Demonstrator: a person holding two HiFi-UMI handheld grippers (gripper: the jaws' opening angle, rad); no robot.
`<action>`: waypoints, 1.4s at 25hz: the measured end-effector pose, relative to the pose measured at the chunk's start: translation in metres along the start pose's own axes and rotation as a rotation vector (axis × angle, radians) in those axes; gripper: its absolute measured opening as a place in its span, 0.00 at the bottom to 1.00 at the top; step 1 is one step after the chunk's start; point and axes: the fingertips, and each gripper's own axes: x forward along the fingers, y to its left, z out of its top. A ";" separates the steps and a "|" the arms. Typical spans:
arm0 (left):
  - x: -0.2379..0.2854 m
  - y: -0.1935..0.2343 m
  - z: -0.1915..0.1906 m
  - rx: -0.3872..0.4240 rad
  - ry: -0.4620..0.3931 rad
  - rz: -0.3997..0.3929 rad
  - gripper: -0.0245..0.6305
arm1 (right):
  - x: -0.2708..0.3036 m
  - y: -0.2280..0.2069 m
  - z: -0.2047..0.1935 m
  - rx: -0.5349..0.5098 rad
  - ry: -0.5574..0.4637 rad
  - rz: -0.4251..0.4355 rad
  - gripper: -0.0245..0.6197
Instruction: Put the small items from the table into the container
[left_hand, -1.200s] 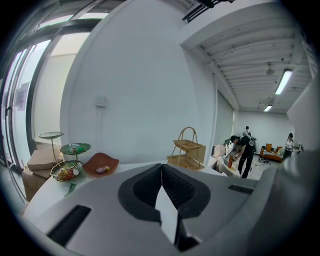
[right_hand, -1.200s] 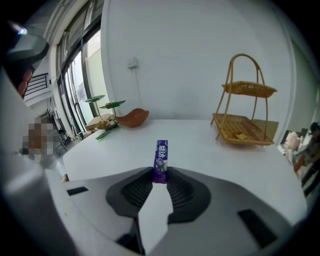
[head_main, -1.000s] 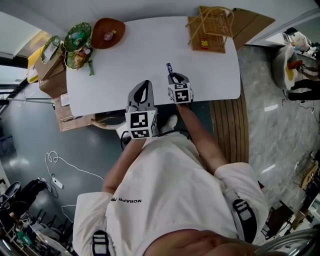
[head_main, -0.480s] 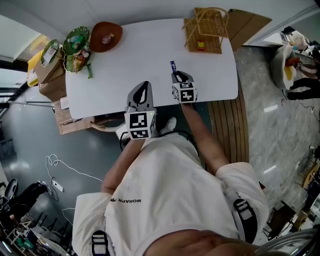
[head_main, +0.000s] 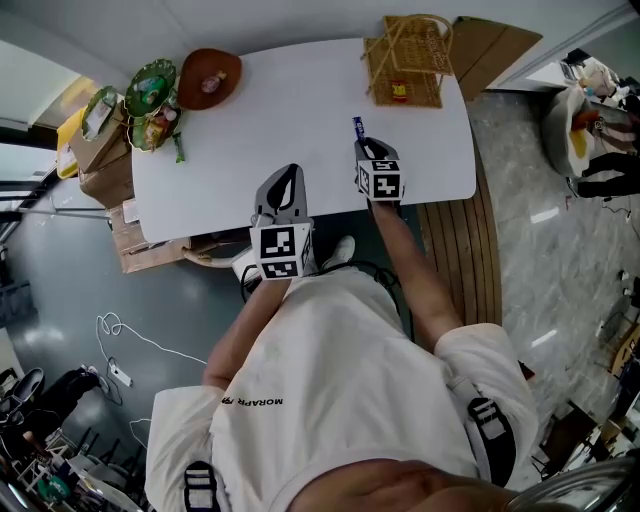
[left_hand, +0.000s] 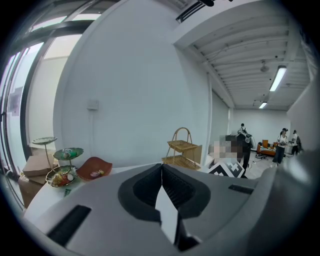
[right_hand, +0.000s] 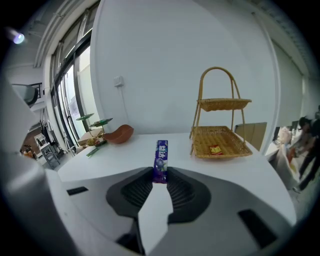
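Carrying one purple candy packet (right_hand: 160, 159) clamped upright in right gripper (right_hand: 160, 176), now closer to the two-tier wicker basket (right_hand: 220, 140) than a second ago, angled down over white table (head_main: 270, 110). One red packet (right_hand: 215, 149) in lower tier. Left gripper (left_hand: 161, 167) unmoved at near table edge, jaws together, empty.

The white surface (head_main: 280, 110) lies bare across its middle, giving open passage from the near edge toward the two-tier wicker basket (head_main: 430, 90) at the far right corner. Its arched handle probably blocks straight-down entry. A brown bowl (head_main: 192, 82) occupies the far left corner.
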 end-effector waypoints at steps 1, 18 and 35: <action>0.001 -0.001 0.000 0.001 0.001 -0.001 0.04 | 0.000 -0.004 0.002 0.002 -0.002 -0.002 0.19; 0.006 -0.008 -0.002 0.014 0.015 0.002 0.04 | 0.013 -0.069 0.020 0.057 0.002 -0.062 0.19; 0.010 -0.011 -0.010 0.016 0.034 -0.003 0.04 | 0.036 -0.108 0.024 0.085 0.028 -0.105 0.19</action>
